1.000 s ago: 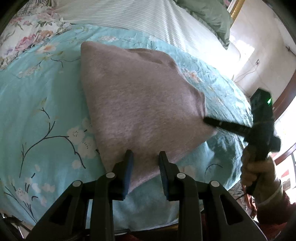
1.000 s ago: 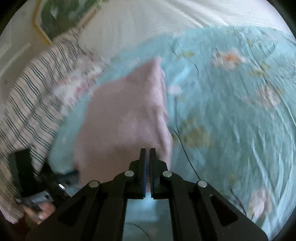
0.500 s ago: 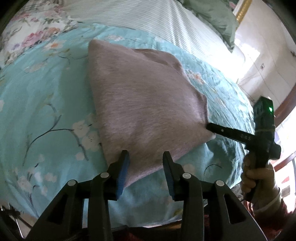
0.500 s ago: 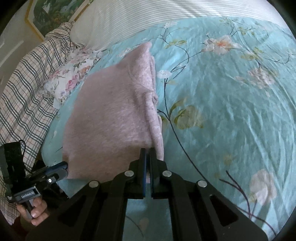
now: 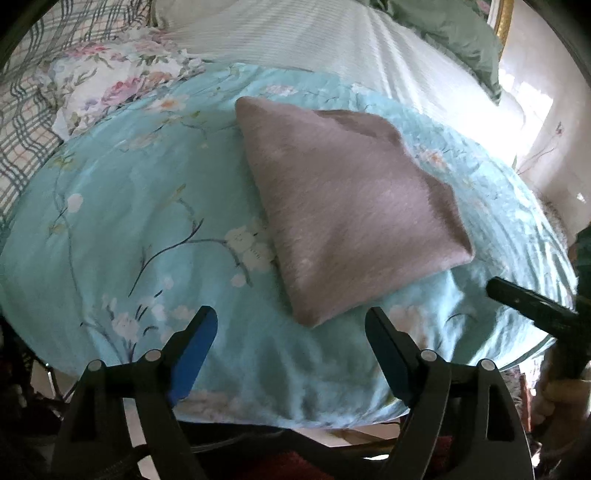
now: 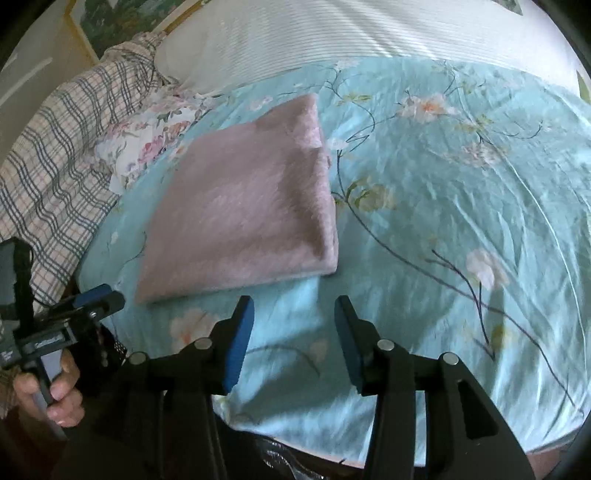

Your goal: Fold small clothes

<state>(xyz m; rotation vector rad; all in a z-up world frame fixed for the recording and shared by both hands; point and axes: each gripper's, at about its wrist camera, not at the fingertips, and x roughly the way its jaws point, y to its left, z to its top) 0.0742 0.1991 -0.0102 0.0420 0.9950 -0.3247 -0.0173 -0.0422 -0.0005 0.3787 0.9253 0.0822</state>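
A folded pink garment lies flat on the turquoise flowered bedspread; it also shows in the right wrist view. My left gripper is open and empty, just short of the garment's near corner. My right gripper is open and empty, a little before the garment's near edge. The right gripper's fingers show at the right of the left wrist view, apart from the cloth. The left gripper's fingers show at the left of the right wrist view.
A flowered pillow and plaid bedding lie at the left. A white striped sheet and a green pillow lie behind. The bed's front edge runs just below the grippers.
The right gripper was shut on the garment's corner and has let go and opened. The left gripper has opened wider. Both have drawn back from the garment, which now lies free.
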